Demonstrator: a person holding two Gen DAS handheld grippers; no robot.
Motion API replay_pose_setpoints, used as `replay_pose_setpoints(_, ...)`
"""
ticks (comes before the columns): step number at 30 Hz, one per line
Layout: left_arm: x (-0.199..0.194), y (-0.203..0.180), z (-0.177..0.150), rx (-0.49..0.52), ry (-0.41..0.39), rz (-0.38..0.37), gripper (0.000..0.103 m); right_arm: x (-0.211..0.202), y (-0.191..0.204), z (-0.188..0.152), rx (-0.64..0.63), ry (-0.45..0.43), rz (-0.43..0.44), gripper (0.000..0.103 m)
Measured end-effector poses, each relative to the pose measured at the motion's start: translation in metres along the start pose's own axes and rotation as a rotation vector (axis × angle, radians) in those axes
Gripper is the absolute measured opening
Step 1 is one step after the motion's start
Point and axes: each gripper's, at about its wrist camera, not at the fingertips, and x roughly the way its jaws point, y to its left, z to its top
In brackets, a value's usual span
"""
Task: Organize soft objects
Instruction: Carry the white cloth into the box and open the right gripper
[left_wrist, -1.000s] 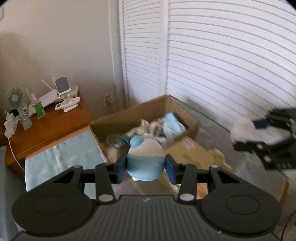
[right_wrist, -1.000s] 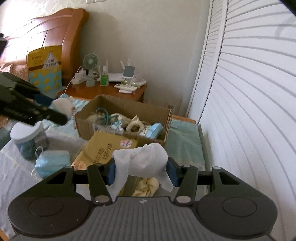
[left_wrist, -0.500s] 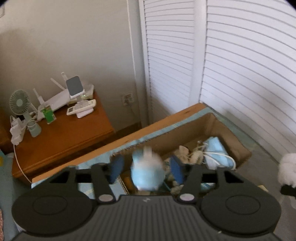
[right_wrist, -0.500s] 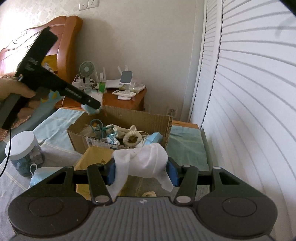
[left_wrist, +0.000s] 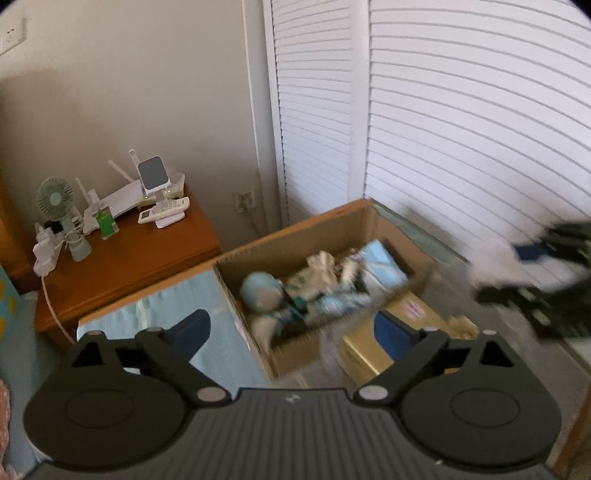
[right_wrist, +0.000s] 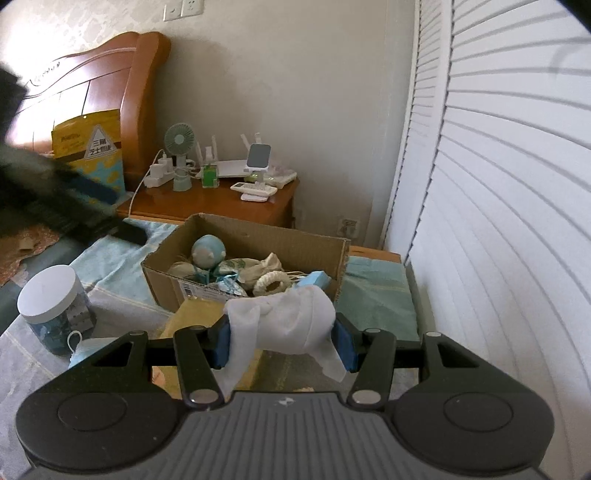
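Observation:
An open cardboard box (left_wrist: 295, 240) (right_wrist: 258, 236) on the bed holds several soft items. A round blue and white plush toy (left_wrist: 260, 291) (right_wrist: 208, 251) lies at its left end. My left gripper (left_wrist: 291, 332) is open and empty above the box's near left corner. My right gripper (right_wrist: 282, 343) is shut on a white cloth (right_wrist: 284, 325) just in front of the box. It shows blurred at the right of the left wrist view (left_wrist: 524, 269).
A wooden nightstand (left_wrist: 129, 254) (right_wrist: 221, 199) with a fan, router and remotes stands behind the box. A yellow padded envelope (left_wrist: 388, 343) lies before the box. A white-lidded jar (right_wrist: 55, 306) and a blue face mask (right_wrist: 85, 350) sit at the left. White louvred doors (right_wrist: 498, 184) line the right.
My left gripper opened and dropped the blue plush toy into the box. My right gripper came nearer the box, still holding the white cloth.

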Motion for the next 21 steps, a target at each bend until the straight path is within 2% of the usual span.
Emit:
replay_pose_setpoints(5, -0.036, -0.019, -0.034, 0.015, -0.002, -0.010, 0.098, 0.012, 0.002, 0.019, -0.023, 0.012, 0.014, 0.059)
replay_pose_setpoints(9, -0.050, -0.031, -0.056, 0.027, 0.004, 0.006, 0.098, 0.030, 0.000, 0.042, -0.033, 0.020, 0.027, 0.059)
replay_pose_setpoints(15, -0.052, -0.040, -0.077, 0.062, 0.038, -0.030, 0.098, 0.078, -0.002, 0.072, -0.028, 0.083, 0.027, 0.059)
replay_pose_setpoints(21, -0.047, -0.040, -0.084, 0.058, 0.047, -0.055, 0.099, 0.121, -0.011, 0.085, 0.033, 0.146, 0.016, 0.059)
